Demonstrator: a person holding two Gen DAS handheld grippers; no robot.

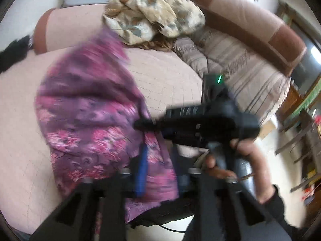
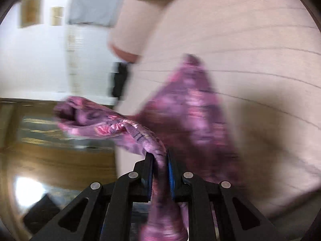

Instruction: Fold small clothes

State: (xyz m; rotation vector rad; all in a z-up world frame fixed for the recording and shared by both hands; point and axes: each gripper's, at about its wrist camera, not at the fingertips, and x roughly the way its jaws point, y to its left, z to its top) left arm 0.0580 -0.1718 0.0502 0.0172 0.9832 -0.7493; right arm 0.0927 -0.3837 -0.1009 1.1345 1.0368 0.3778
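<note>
Right tongs (image 2: 159, 160) clamped on the purple cloth (image 2: 186, 108): a fold of it runs straight through between the pads, bunched below them and trailing out ahead. One corner flaps off to the left over the floor side, the larger part hangs over the pink sofa seat (image 2: 250, 40).

Left tongs (image 1: 160, 166) are parted. The cloth (image 1: 90, 110) drapes across the gap and over the blue pad (image 1: 142, 170), but the pads don't press on it; the other finger is mostly hidden behind the fabric and blur.

From the left view the cloth is spread in the air above the seat (image 1: 170, 76), its right edge pinched by the right tongs (image 1: 140, 123), which come in from the right with my hand (image 1: 230, 156) on the grip.

Rest of the sofa: a floral beige bundle (image 1: 152, 18) at the back, a striped cushion (image 1: 240, 74) to the right. Both frames heavily motion-blurred.
</note>
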